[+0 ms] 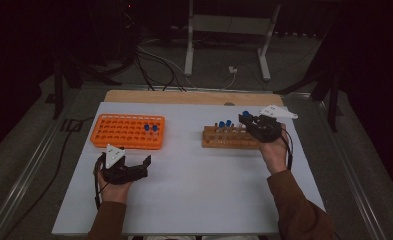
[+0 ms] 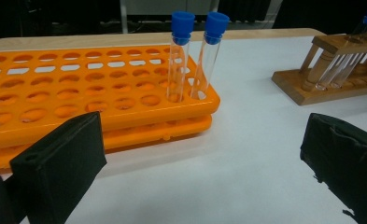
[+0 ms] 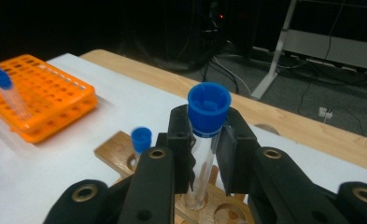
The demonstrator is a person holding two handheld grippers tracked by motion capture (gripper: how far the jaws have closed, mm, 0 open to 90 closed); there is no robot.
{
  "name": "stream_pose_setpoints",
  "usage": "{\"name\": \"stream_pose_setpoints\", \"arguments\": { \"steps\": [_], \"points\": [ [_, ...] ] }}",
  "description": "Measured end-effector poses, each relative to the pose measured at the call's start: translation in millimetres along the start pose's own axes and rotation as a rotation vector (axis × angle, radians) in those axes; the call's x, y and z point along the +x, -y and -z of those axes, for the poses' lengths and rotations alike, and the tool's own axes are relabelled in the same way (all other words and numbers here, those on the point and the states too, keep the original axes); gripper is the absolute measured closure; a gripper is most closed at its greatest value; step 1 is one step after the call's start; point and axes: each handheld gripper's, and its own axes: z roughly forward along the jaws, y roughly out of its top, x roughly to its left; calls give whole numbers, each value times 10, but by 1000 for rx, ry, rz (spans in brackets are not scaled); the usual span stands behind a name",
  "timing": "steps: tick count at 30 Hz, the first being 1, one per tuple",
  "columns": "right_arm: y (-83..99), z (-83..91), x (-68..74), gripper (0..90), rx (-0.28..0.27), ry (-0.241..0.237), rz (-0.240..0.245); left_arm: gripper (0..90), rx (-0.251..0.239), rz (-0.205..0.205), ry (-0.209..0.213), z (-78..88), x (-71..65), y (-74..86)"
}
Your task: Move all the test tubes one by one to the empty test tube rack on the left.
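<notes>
From the high view, a matte white counter [image 1: 194, 195] carries two racks. At ten o'clock lies a flat orange plastic rack [image 1: 127, 131], a grid of round holes, with two blue-capped tubes standing near its right end. At two o'clock sits a low wooden rack [image 1: 224, 138] with two more blue caps visible above it. The right tool [image 1: 246, 119] hovers over that rack's right end, clamped on a capped tube whose blue top peeks out at its tip. The left tool [image 1: 145, 161] rests at seven o'clock, just in front of the orange rack, jaws apart.

In the left gripper view, two thick black padded jaws stand wide with bare counter between them. The orange rack is two perforated plates stacked; its two tubes [image 2: 190, 56] are clear, thin-walled cylinders with rounded bottoms and flared blue stoppers, side by side at twelve o'clock. The wooden rack [image 2: 330, 70] sits at two o'clock, with turned posts.

In the right gripper view, the right tool's jaws grip a clear glass test tube [image 3: 204, 154] just below its glossy blue cap; its lower end is at a round hole in the wooden rack. One more blue cap [image 3: 141, 138] stands at nine o'clock.
</notes>
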Motion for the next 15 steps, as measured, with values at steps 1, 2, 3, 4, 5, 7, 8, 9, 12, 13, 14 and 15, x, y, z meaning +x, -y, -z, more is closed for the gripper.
{"name": "stream_pose_setpoints", "arguments": {
  "steps": [1, 2, 3, 4, 5, 7, 8, 9, 12, 13, 14, 15],
  "points": [
    [-20, 26, 3, 765, -3, -4, -1, 8, -3, -1, -2, 7, 0, -7],
    [-36, 48, 4, 765, -7, -12, -5, 8, -9, -5, -3, 10, 0, -20],
    [-47, 67, 8, 765, -9, -22, -10, 8, -12, -19, -9, 12, 1, -44],
    [-56, 83, 14, 765, -9, -29, -12, 8, -18, -42, -27, 12, 3, -72],
    [-59, 95, 21, 765, -10, -36, -14, 7, -24, -55, -44, 17, 8, -105],
    [-59, 113, 36, 765, -6, -54, -20, 8, -49, -42, -41, 37, 30, -168],
    [-56, 120, 43, 765, -5, -62, -21, 8, -57, -42, -47, 49, 34, -195],
    [-51, 123, 51, 765, -4, -75, -26, 8, -63, -41, -46, 58, 34, -219],
    [-28, 117, 89, 765, 1, -109, -41, 8, -67, -51, -33, 75, 2, -281],
    [-20, 111, 106, 765, 1, -121, -45, 8, -69, -58, -25, 77, -19, -300],
    [-10, 103, 127, 765, 2, -130, -48, 8, -73, -66, -19, 77, -45, -319],
    [-1, 92, 155, 765, 6, -141, -51, 8, -75, -79, -17, 75, -74, -338]
  ]
}}
